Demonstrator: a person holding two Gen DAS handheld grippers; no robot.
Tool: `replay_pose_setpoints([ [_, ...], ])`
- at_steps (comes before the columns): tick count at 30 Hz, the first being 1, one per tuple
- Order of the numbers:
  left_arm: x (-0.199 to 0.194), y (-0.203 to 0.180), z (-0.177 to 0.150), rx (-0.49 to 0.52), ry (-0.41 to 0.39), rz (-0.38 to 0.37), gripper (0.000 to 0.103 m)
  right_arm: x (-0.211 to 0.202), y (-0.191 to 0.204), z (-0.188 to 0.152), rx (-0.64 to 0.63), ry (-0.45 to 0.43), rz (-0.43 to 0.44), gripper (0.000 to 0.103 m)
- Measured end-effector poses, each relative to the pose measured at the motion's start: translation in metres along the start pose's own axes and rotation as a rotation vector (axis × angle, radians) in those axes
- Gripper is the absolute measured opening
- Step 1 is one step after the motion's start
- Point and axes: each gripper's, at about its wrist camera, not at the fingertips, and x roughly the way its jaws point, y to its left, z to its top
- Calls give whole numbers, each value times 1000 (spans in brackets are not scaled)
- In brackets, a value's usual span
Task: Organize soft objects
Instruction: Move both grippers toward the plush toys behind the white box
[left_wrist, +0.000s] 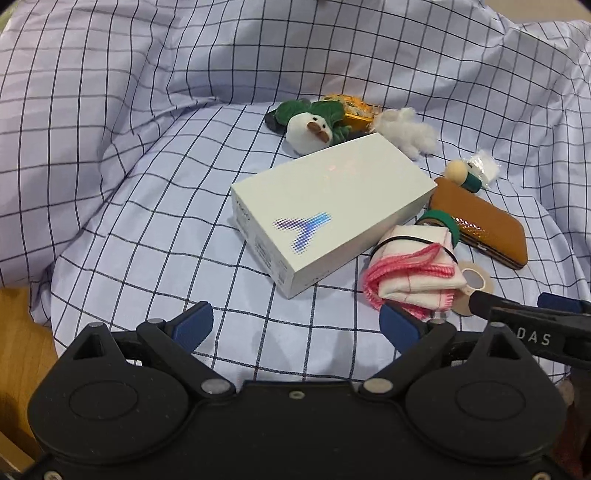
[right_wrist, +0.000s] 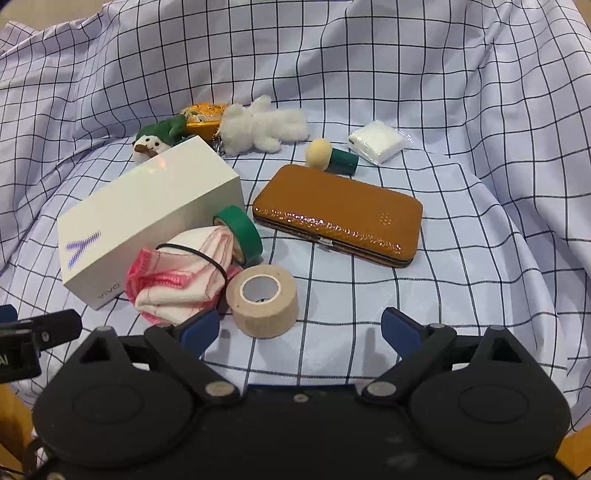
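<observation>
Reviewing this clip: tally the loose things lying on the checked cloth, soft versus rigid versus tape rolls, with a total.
Soft: 5 – plush toy, cotton wad, sponge applicator, packet of white pads, folded pink-edged cloth
Rigid: 3 – white box, brown case, orange item
Tape rolls: 2 – green roll, beige roll
Total: 10

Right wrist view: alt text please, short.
The open right claw hovers empty over a checked cloth, just short of a beige tape roll and a pink-edged folded cloth. Beyond lie a white box, brown case and white fluff.
</observation>
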Motion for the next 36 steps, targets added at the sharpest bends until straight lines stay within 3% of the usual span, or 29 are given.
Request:
replay_pose_setpoints([
  [4, -4, 4, 13, -11, -25, -10, 93, -3, -8, 14, 23, -28, 13, 95],
  [11, 7, 4, 60, 16, -74, 14, 93, 8, -33, 57, 81, -100, -38, 95],
  [19, 36, 5, 101, 37, -104, 40, 94, 47, -49, 100, 114, -130, -85, 95],
  [36, 113, -20, 156, 149, -55, 14, 94, 110, -42, 117, 144, -99, -25, 95],
])
